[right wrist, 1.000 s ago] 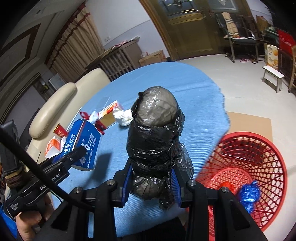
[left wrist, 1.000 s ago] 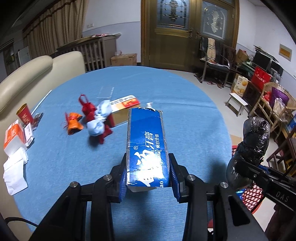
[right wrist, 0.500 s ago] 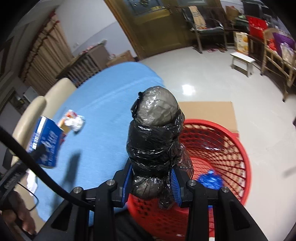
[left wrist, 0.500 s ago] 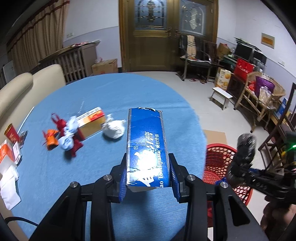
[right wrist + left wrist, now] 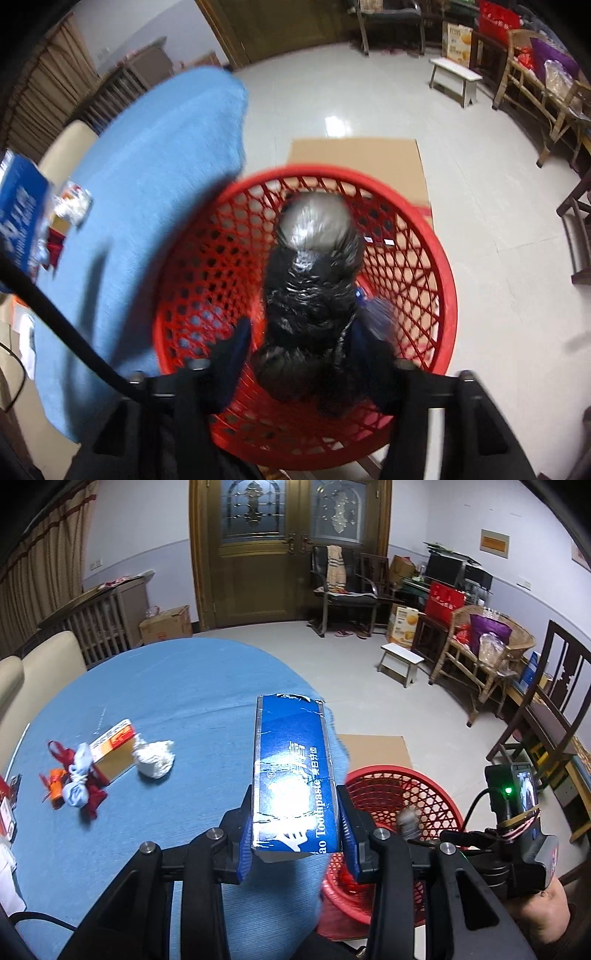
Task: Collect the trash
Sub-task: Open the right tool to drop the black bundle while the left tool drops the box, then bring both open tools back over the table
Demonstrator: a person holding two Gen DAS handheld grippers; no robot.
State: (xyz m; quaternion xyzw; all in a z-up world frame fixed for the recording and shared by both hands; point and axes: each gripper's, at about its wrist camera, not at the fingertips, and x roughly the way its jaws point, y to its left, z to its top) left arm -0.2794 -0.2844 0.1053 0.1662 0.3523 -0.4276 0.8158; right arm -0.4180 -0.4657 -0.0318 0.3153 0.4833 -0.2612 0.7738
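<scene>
My left gripper point(image 5: 294, 829) is shut on a blue toothpaste box point(image 5: 291, 775) and holds it above the blue table's point(image 5: 177, 701) right edge. My right gripper point(image 5: 301, 343) hangs over the red mesh basket point(image 5: 448, 295) with the black plastic bag bundle point(image 5: 312, 280) between its fingers; the jaws look spread wider than the bundle, but the frame is blurred. The basket also shows in the left wrist view point(image 5: 424, 794), on the floor beside the table. On the table lie a white paper wad point(image 5: 153, 757), a red-and-white carton point(image 5: 112, 744) and a red, blue and orange bundle point(image 5: 75, 779).
A cardboard sheet point(image 5: 354, 155) lies on the floor under the basket. A blue item point(image 5: 376, 314) lies inside the basket. A white stool point(image 5: 400, 661), chairs and cluttered shelves stand at the right. A beige sofa point(image 5: 37, 664) borders the table's left.
My right gripper has swung from the table edge to right over the basket and lowered, and its jaws appear to have widened around the bundle. My left gripper has turned right with the box.
</scene>
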